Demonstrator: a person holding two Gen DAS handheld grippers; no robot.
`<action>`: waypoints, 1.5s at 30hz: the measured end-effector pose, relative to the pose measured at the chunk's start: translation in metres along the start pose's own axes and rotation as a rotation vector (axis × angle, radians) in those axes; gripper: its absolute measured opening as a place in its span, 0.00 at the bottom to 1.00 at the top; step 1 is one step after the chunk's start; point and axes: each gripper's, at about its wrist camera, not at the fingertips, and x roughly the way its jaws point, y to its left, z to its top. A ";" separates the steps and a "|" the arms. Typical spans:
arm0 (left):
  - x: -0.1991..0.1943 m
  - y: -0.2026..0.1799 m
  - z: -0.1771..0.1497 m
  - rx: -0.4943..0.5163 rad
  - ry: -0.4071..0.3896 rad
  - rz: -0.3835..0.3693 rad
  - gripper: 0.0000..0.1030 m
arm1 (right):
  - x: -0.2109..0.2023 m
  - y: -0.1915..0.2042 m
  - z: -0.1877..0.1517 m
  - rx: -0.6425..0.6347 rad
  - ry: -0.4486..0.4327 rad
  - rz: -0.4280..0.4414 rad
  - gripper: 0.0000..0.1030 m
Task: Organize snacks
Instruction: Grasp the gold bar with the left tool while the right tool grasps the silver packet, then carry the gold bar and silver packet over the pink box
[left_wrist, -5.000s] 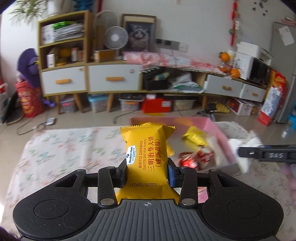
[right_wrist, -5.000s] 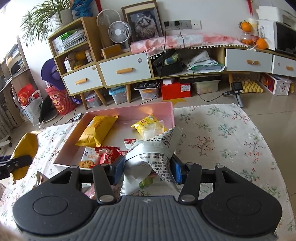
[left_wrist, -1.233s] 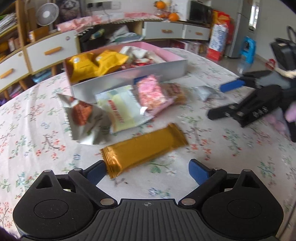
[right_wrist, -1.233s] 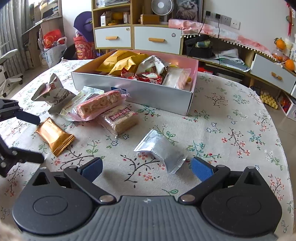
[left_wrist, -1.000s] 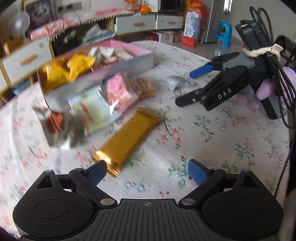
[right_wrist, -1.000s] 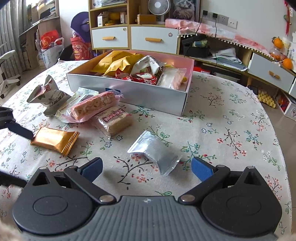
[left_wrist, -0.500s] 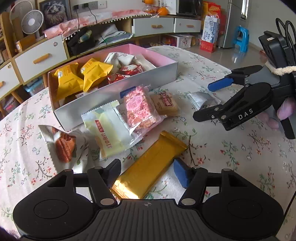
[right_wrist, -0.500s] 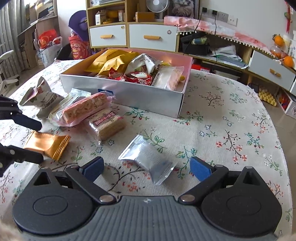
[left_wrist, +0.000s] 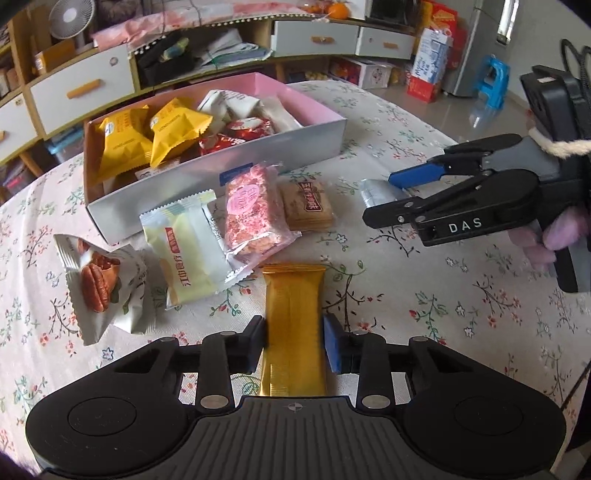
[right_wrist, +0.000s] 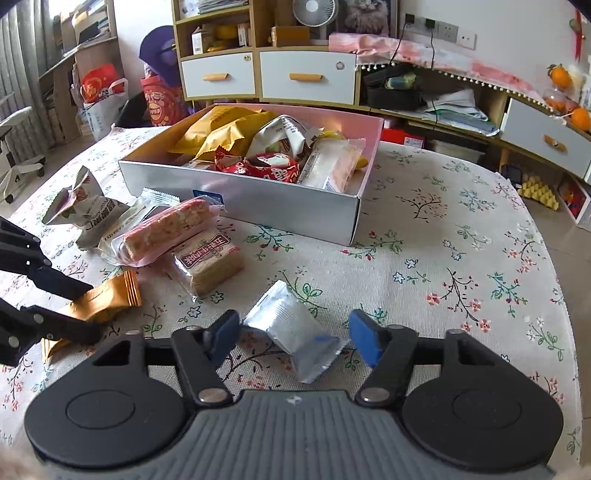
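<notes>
**— Start with your left wrist camera. Where do things stand?**

My left gripper (left_wrist: 294, 343) has its pads pressed on both sides of the gold bar (left_wrist: 293, 310), which lies flat on the table (left_wrist: 443, 314), pointing at the box (left_wrist: 221, 166). Half a second ago those fingers stood apart around it. The box near the table's far edge already holds yellow packs, red candies and white wrappers. Left outside, along its near wall: the nut pack (left_wrist: 103, 280), the pale green pack (left_wrist: 184, 247), the pink rice bar (left_wrist: 253, 210) and the brown biscuit (left_wrist: 308, 205). My right gripper (left_wrist: 384, 199) shows at the right, over the silver pouch (left_wrist: 375, 190).

**— And the right wrist camera?**

There my right gripper (right_wrist: 291, 338) is parted wide, the silver pouch (right_wrist: 295, 328) between the pads, the left one just beside it and the right one clear; nothing is held. A second ago the gap was wider and the pouch sat further ahead.

**— So how much remains?**

By my judgement roughly half: six snacks out, two of them about to go.
</notes>
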 end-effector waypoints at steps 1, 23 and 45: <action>0.000 0.000 0.001 -0.007 0.001 0.005 0.30 | -0.001 0.001 0.000 -0.003 -0.001 0.004 0.51; -0.001 -0.003 0.000 -0.095 0.032 0.060 0.33 | -0.013 0.028 -0.007 -0.166 0.056 0.076 0.46; -0.020 -0.009 0.014 -0.142 0.002 0.027 0.26 | -0.026 0.032 0.017 -0.141 -0.011 0.041 0.22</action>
